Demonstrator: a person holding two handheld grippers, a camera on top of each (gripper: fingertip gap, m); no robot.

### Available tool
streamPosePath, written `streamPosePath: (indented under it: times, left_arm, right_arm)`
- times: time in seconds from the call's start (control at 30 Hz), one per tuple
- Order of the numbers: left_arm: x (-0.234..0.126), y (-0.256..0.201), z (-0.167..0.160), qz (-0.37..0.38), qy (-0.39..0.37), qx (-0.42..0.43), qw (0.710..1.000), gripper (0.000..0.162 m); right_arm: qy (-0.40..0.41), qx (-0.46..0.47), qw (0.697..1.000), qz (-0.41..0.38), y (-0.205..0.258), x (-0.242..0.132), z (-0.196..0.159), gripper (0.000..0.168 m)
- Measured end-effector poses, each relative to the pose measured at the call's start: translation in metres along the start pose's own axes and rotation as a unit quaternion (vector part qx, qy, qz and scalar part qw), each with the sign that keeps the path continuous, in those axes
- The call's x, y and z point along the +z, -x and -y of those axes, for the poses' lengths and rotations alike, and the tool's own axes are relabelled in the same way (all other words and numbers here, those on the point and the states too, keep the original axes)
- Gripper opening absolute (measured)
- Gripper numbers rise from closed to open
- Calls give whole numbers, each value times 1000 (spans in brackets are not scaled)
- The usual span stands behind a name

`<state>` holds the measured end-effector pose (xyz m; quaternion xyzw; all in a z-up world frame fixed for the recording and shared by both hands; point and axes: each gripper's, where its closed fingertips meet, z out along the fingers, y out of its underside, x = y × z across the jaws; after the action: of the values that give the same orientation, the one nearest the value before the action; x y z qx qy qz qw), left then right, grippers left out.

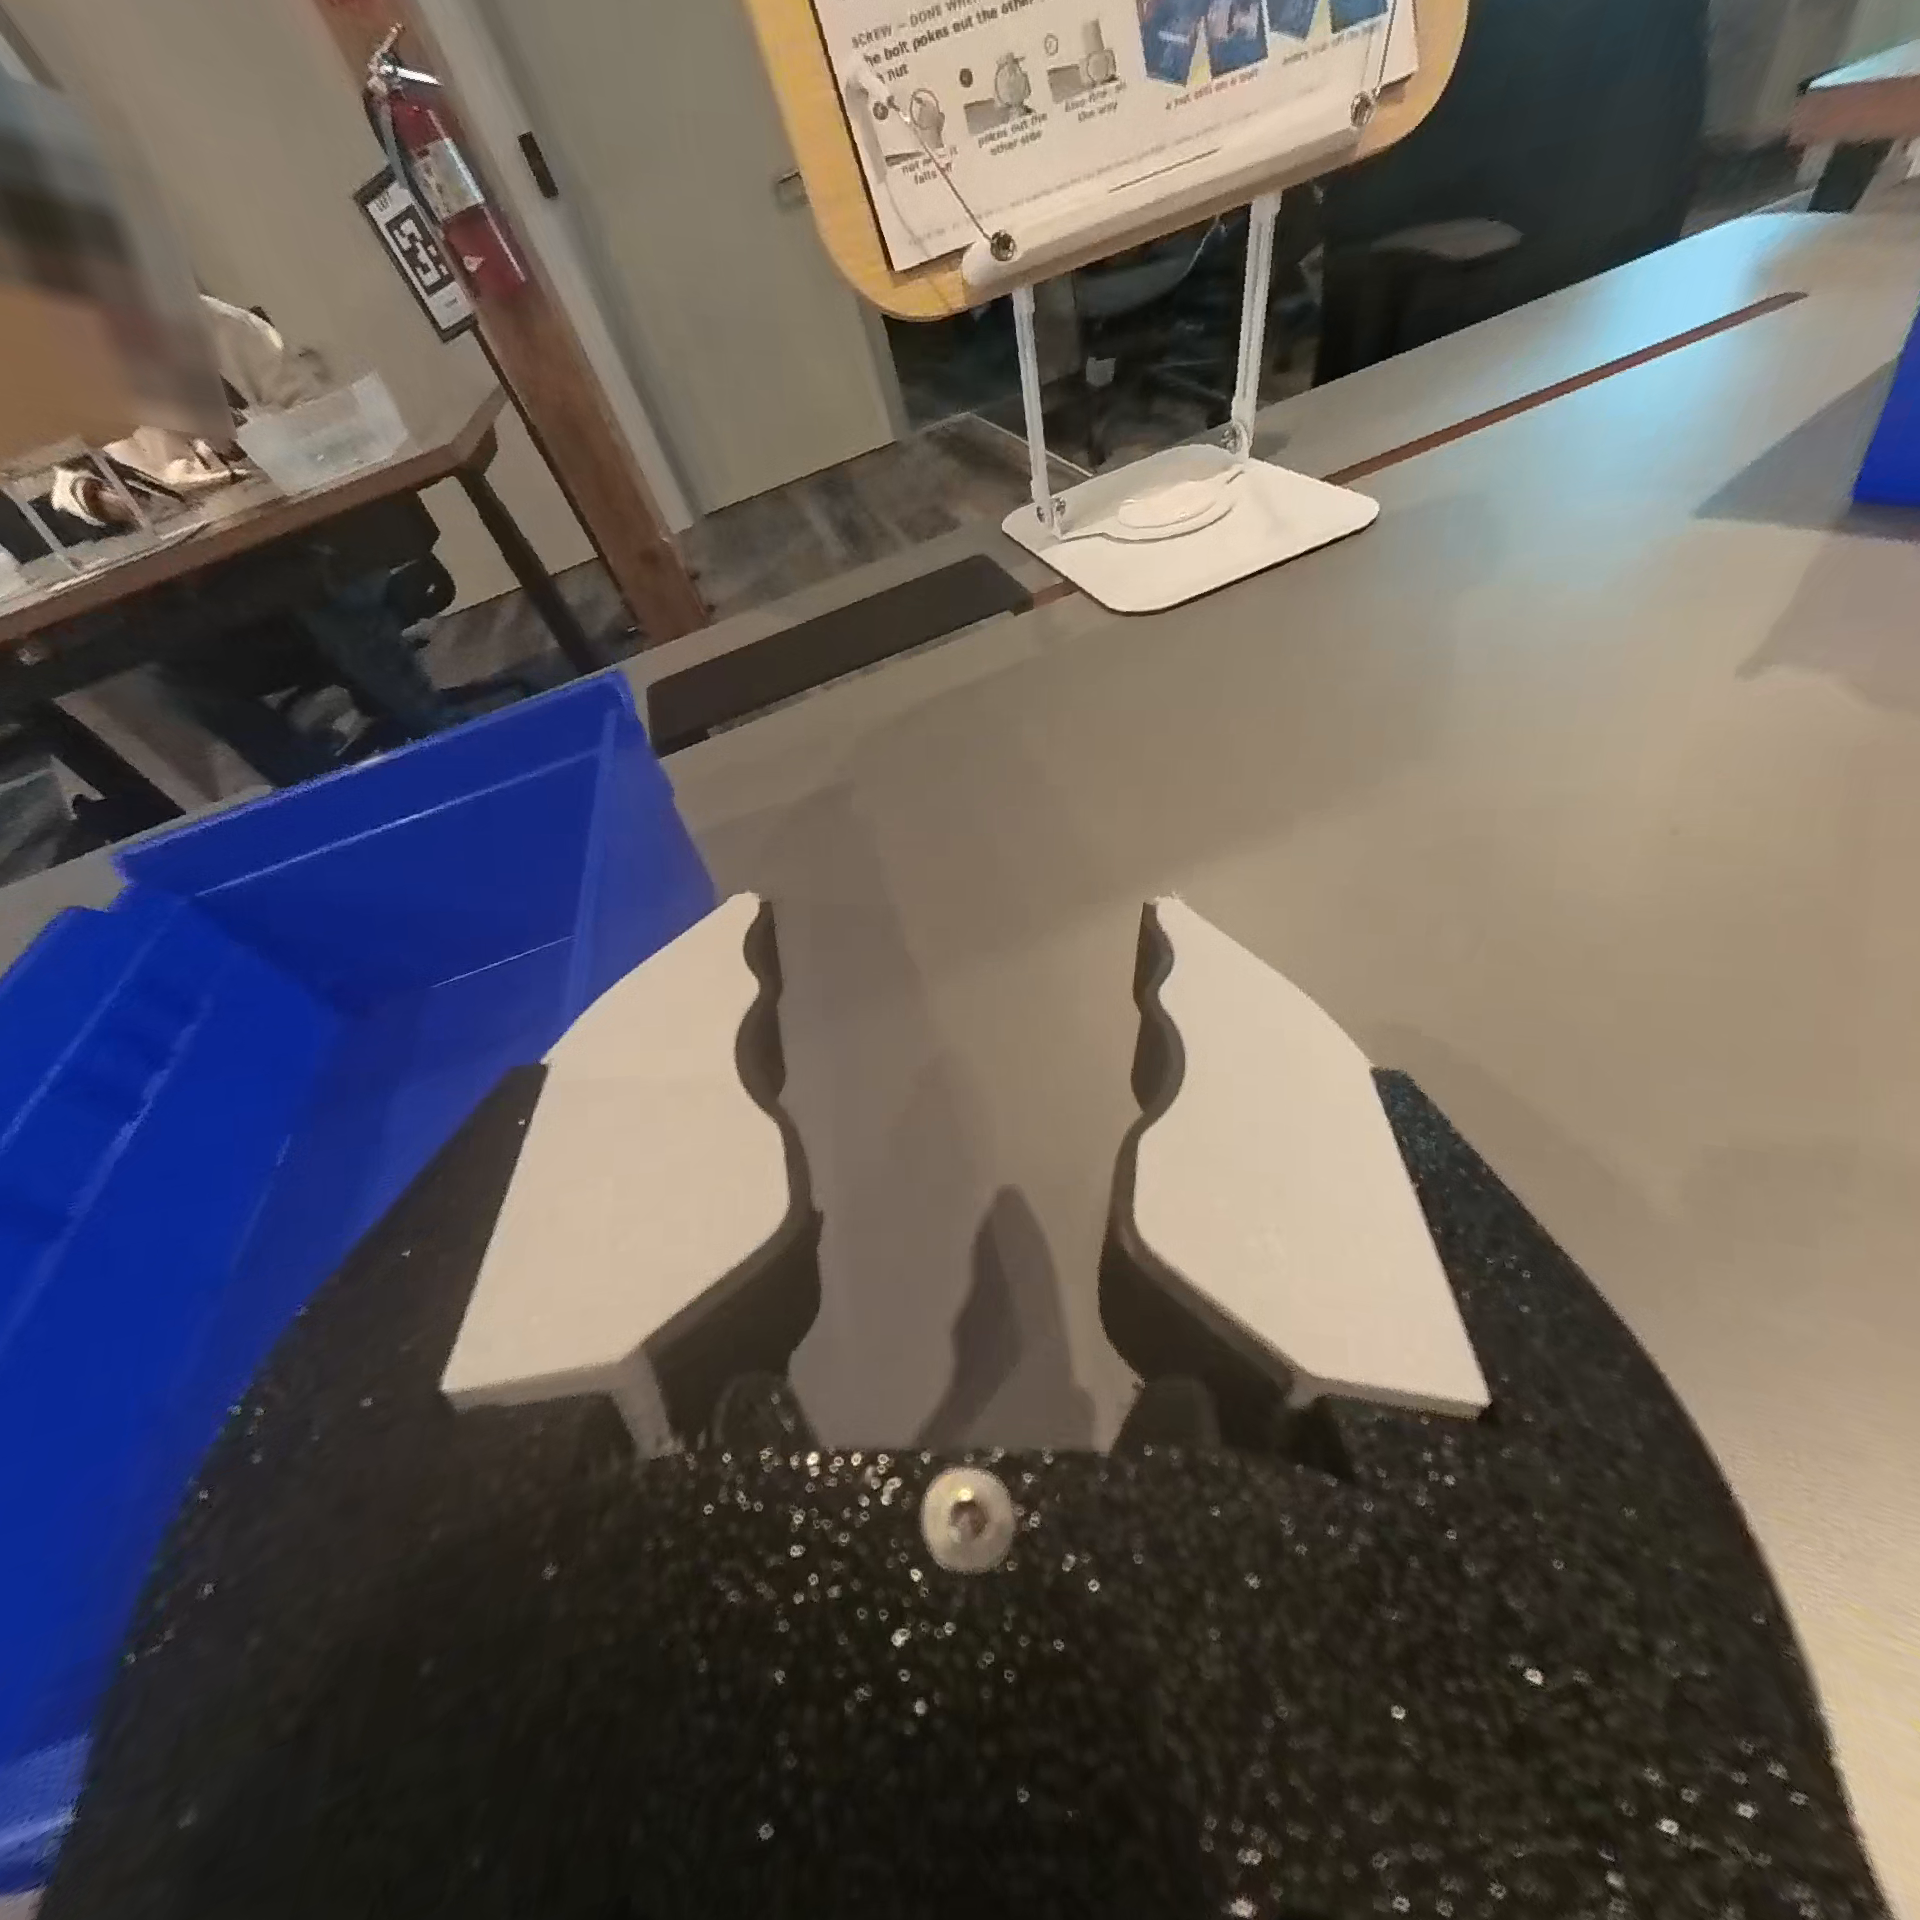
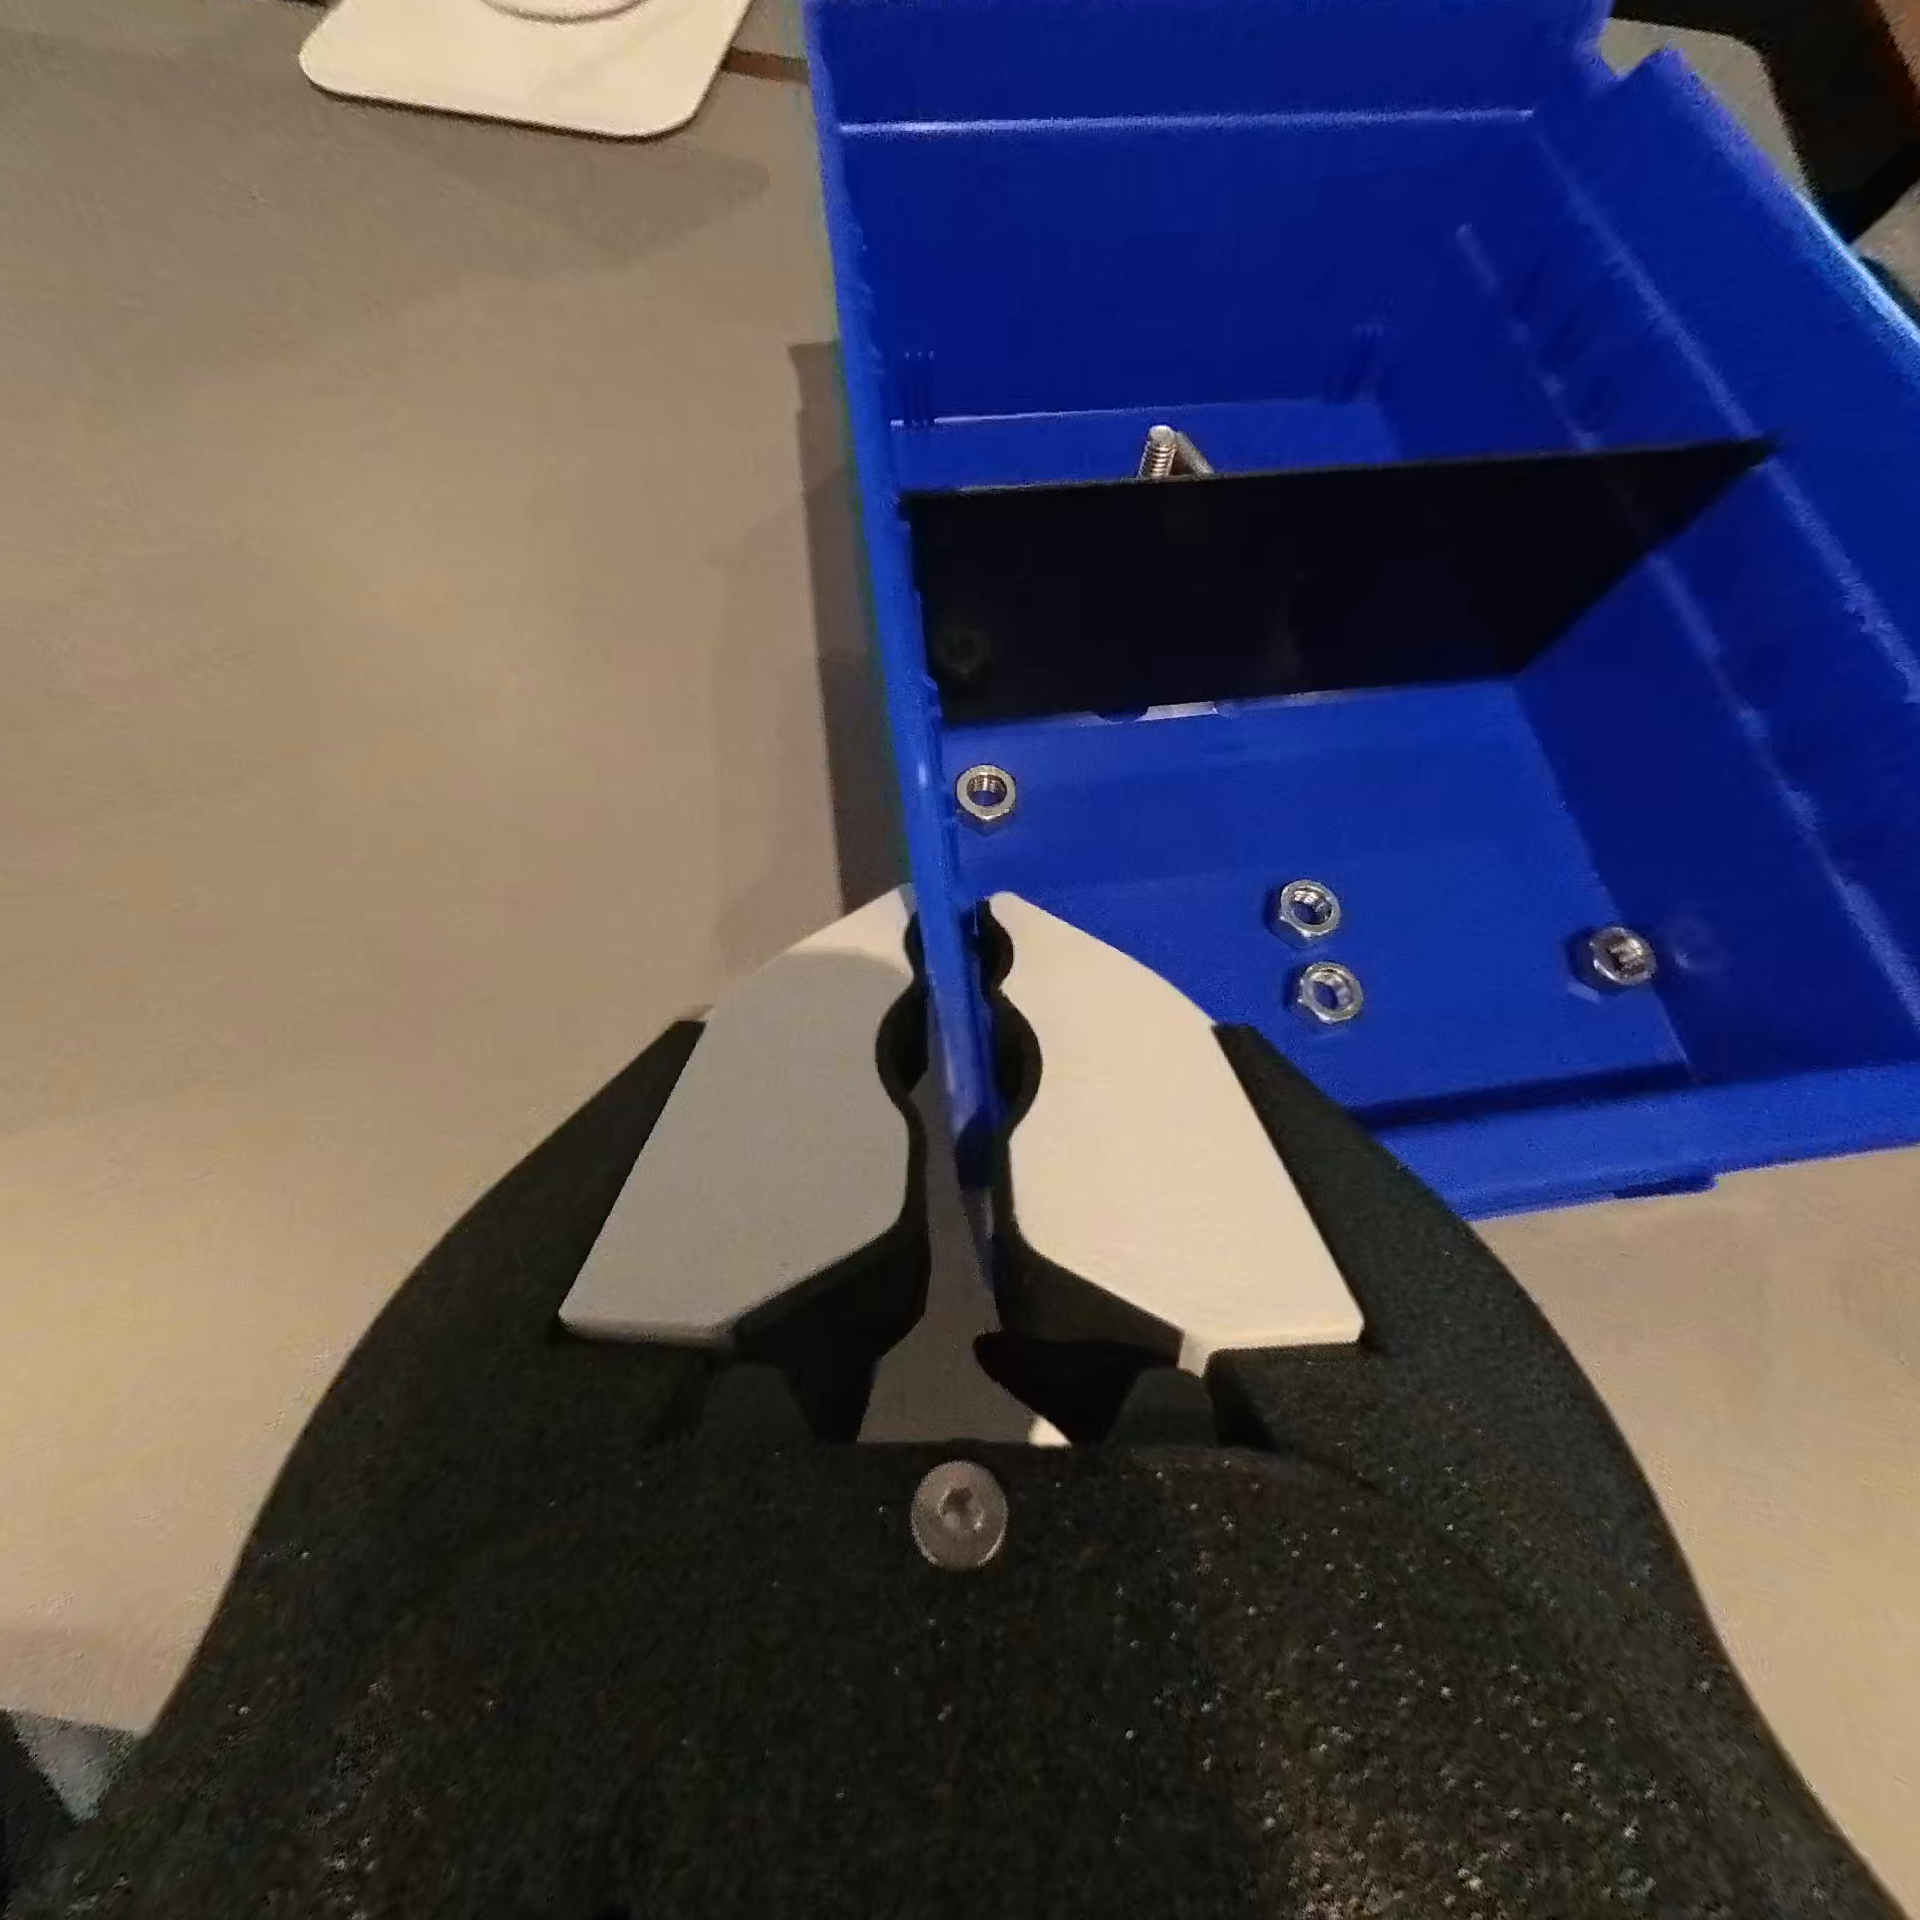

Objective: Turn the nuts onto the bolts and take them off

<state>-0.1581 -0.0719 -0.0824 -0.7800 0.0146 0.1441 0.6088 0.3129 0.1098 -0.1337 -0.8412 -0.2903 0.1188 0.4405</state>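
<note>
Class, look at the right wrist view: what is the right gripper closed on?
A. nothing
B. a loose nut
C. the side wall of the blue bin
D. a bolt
C: the right gripper pinches the side wall of the blue bin, while the nuts lie loose inside.

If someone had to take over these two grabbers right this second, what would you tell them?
Right gripper: closed on the left side wall of the blue bin, one finger inside, one outside.
Left gripper: open, empty, above the grey table, beside another blue bin.
Parts: four loose nuts lie in the near compartment; a bolt pokes up behind the black divider.
Done: no nut is seen on a bolt.
Left: pick up a bolt and a nut, thread the nut on, then take it off.
</note>
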Motion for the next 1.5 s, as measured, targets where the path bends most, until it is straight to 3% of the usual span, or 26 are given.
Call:
streamPosePath:
  times: [0.03,0.33,0.73,1.07,1.27,1.4,1.5]
  left_arm:
    - [0,1,1,-1,-1,-3,1000,65]
    - [-5,4,4,2,-1,-1,1000,65]
    - [-22,14,16,19,-10,4,1000,60]
    - [-32,33,20,84,4,60,995,60]
    - [-33,36,20,91,13,69,993,60]
    - [-32,37,18,93,15,65,993,60]
    - [-31,41,15,100,23,67,992,74]
  right_arm:
    - [3,-4,1000,1,2,1,1,6]
    - [22,-136,989,-45,62,15,15,6]
    - [-47,-198,977,66,180,27,33,6]
    - [-83,-307,926,201,287,38,48,6]
    - [-103,-376,874,289,308,54,61,5]
    - [-82,-363,877,304,304,65,70,6]
    - [-116,-346,887,282,296,58,84,21]
